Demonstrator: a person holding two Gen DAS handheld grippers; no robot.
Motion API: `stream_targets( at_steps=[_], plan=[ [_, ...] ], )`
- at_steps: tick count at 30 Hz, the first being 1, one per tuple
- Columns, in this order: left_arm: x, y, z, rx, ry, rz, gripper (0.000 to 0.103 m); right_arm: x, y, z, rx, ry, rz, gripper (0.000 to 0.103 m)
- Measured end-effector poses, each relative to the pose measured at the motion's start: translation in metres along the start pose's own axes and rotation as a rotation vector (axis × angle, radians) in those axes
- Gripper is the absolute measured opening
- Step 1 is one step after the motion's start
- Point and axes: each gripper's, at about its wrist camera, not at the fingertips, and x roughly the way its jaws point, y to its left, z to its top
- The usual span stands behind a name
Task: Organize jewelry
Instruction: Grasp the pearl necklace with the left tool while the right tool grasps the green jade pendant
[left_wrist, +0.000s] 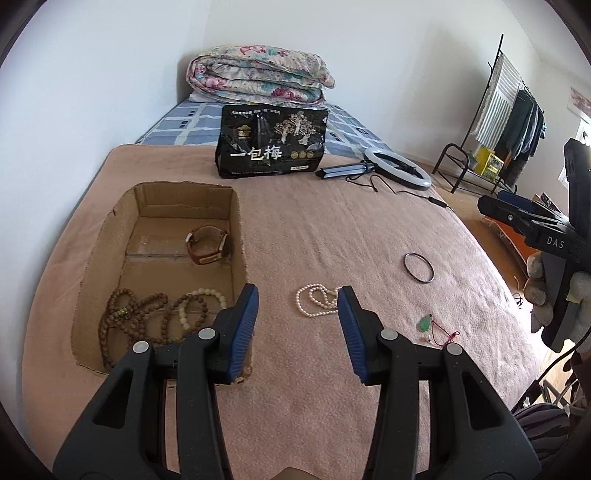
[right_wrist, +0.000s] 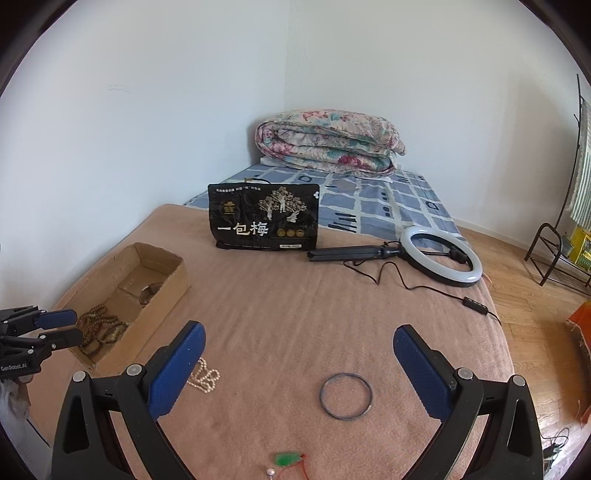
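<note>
A cardboard box (left_wrist: 238, 221) lies on the pink blanket, also in the right wrist view (right_wrist: 166, 299). It holds a brown leather watch (left_wrist: 208, 245), brown bead strands (left_wrist: 133, 321) and a pale bead bracelet (left_wrist: 201, 299). A pearl necklace (left_wrist: 314, 299) lies right of the box, just ahead of my open, empty left gripper (left_wrist: 298, 295). It also shows in the right wrist view (right_wrist: 205, 378). A dark bangle (right_wrist: 345, 396) lies between the jaws of my open, empty right gripper (right_wrist: 299, 338), and shows in the left wrist view (left_wrist: 418, 267). A green pendant on red cord (left_wrist: 428, 325) lies nearest, low in the right wrist view (right_wrist: 286, 459).
A black snack bag (left_wrist: 271, 142) stands behind the box. A ring light with tripod (right_wrist: 441, 256) and its cable lies at the back right. A folded floral quilt (left_wrist: 258, 74) sits at the bed's far end. A clothes rack (left_wrist: 513, 122) stands on the wooden floor to the right.
</note>
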Motion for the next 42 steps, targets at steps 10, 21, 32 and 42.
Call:
stream_targets(
  at_steps=[10, 21, 32, 42],
  plan=[
    [0.04, -0.045, -0.008, 0.052, 0.064, -0.032, 0.045, -0.011, -0.04, -0.049, 0.031, 0.082, 0.019, 0.103],
    [0.087, -0.074, -0.018, 0.06, 0.153, 0.0, 0.063, 0.01, -0.05, -0.098, 0.049, 0.224, 0.043, 0.103],
    [0.134, -0.07, -0.023, 0.024, 0.224, 0.086, 0.063, 0.042, -0.035, -0.119, 0.04, 0.336, 0.121, 0.094],
    [0.154, -0.059, -0.024, 0.004, 0.237, 0.108, 0.063, 0.073, -0.015, -0.129, -0.014, 0.429, 0.163, 0.077]
  ],
)
